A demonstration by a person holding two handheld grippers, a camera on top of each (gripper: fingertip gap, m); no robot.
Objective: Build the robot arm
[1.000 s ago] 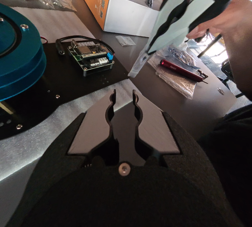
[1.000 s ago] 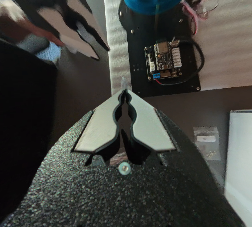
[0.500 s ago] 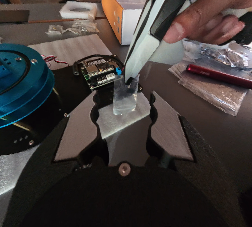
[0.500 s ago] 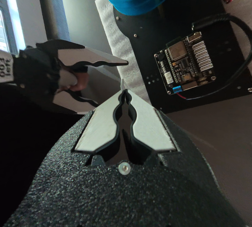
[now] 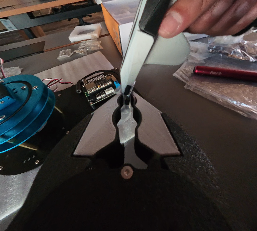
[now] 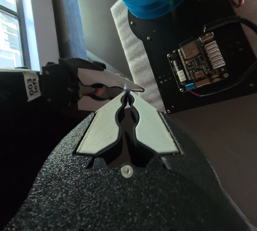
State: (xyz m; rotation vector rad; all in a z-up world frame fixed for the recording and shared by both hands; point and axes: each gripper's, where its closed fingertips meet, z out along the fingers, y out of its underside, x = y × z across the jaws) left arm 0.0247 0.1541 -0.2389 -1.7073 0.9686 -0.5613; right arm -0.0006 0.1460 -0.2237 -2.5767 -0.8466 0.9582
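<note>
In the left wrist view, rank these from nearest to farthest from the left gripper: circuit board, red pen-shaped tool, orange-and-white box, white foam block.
1. Circuit board: just left of the left gripper tips, on the black plate.
2. Red pen-shaped tool: off right, on plastic bags.
3. Orange-and-white box: behind, centre.
4. White foam block: behind left; close to the box's range, so this order is uncertain.

Small bag (image 5: 125, 111): clear glossy plastic film. Round base (image 5: 20, 111): blue anodised metal, smooth sheen. Mounting plate (image 6: 208, 9): matt black. Sheet (image 6: 137, 57): white ribbed foam. Surface (image 5: 187, 120): dark matt.
</note>
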